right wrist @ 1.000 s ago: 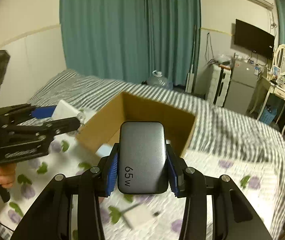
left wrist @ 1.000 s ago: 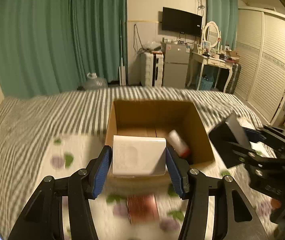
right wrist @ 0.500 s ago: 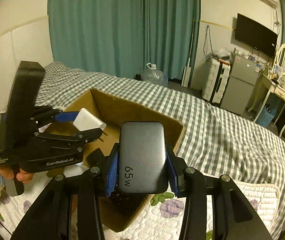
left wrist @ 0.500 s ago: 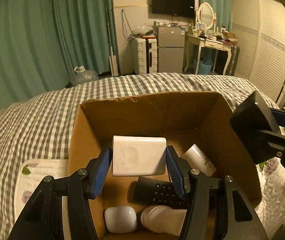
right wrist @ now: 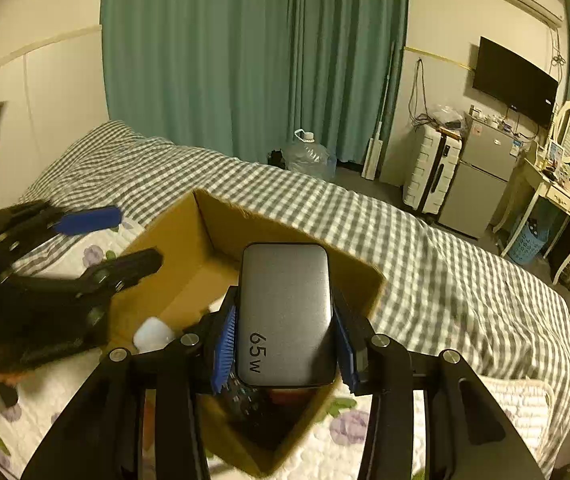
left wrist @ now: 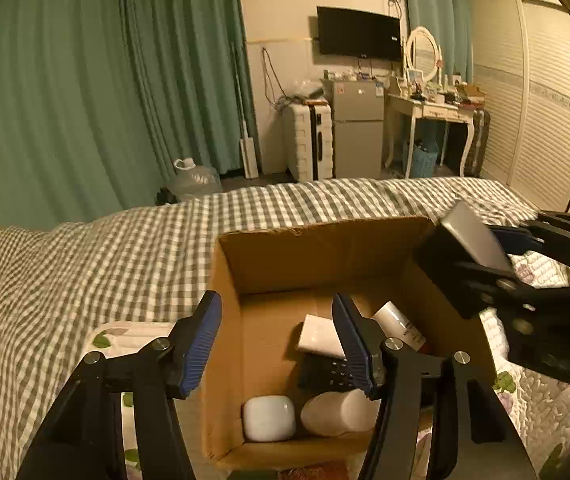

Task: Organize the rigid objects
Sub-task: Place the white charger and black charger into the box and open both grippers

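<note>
An open cardboard box (left wrist: 325, 252) stands on the bed. My left gripper (left wrist: 279, 344) is open and empty above its left part. The white charger (left wrist: 319, 336) lies inside on a black remote (left wrist: 325, 372), beside a white tube (left wrist: 399, 326), a white rounded case (left wrist: 269, 418) and a pale cup (left wrist: 339, 412). My right gripper (right wrist: 285, 344) is shut on a grey 65W power bank (right wrist: 285, 316) above the box (right wrist: 205, 240). The power bank also shows at the right in the left wrist view (left wrist: 473, 240).
The bed has a checked sheet (left wrist: 125, 248) and a floral quilt (right wrist: 365, 440). Beyond it are green curtains (left wrist: 105, 80), a water jug (left wrist: 197, 180), a white suitcase (left wrist: 309, 140), a small fridge (left wrist: 357, 132) and a dressing table (left wrist: 433, 108).
My left gripper opened and let go of the white charger, which now lies in the box. My right gripper moved over the box with the power bank.
</note>
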{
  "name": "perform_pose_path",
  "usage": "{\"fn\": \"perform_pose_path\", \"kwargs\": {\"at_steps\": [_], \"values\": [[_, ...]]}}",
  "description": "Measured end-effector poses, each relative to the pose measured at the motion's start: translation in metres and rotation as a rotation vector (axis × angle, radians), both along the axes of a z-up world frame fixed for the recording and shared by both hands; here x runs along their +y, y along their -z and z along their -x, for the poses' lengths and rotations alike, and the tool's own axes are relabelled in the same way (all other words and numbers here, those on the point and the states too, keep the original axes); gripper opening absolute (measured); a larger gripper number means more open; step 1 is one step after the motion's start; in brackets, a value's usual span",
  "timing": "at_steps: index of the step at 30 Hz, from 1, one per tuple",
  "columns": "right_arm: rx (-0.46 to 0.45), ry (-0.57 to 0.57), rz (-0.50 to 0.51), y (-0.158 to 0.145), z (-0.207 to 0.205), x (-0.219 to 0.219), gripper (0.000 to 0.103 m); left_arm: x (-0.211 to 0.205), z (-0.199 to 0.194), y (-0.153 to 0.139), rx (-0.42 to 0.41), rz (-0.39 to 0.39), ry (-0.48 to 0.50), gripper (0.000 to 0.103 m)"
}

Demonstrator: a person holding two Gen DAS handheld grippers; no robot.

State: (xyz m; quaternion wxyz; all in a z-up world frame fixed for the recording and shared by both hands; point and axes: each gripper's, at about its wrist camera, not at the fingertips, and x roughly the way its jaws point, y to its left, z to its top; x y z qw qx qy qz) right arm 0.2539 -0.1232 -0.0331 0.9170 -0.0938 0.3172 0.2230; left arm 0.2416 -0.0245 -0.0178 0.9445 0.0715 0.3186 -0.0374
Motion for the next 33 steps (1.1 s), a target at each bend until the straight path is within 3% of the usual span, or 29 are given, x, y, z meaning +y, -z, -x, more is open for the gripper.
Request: {"fn": "perform_pose_path", "kwargs": {"at_steps": [7, 13, 21, 23, 25, 27, 33], "values": [[0.037, -0.029, 0.062, 0.033, -0.043, 0.036, 0.042, 0.021, -0.004, 0.003, 0.002, 0.027, -0.036, 0.061], [0.079, -0.018, 0.092, 0.061, -0.058, 0.039, 0.042, 0.027, -0.014, 0.017, 0.023, 0.043, -0.055, 0.061], [-0.008, 0.035, 0.029, 0.019, -0.030, 0.011, 0.042, 0.023, 0.000, 0.012, 0.018, 0.055, -0.047, 0.061], [-0.048, 0.052, 0.027, 0.004, -0.012, 0.004, 0.047, 0.023, 0.011, 0.005, 0.006, 0.074, -0.039, 0.061], [-0.098, 0.071, 0.012, -0.014, 0.015, -0.006, 0.069, 0.023, 0.023, 0.000, -0.002, 0.094, -0.036, 0.061], [-0.125, 0.093, -0.006, -0.022, 0.039, -0.015, 0.073, 0.025, 0.038, -0.003, 0.000, 0.117, -0.035, 0.064], [-0.062, 0.188, -0.016, 0.002, 0.106, -0.037, 0.091, 0.030, 0.075, 0.009, 0.032, 0.119, -0.063, 0.066]]}}
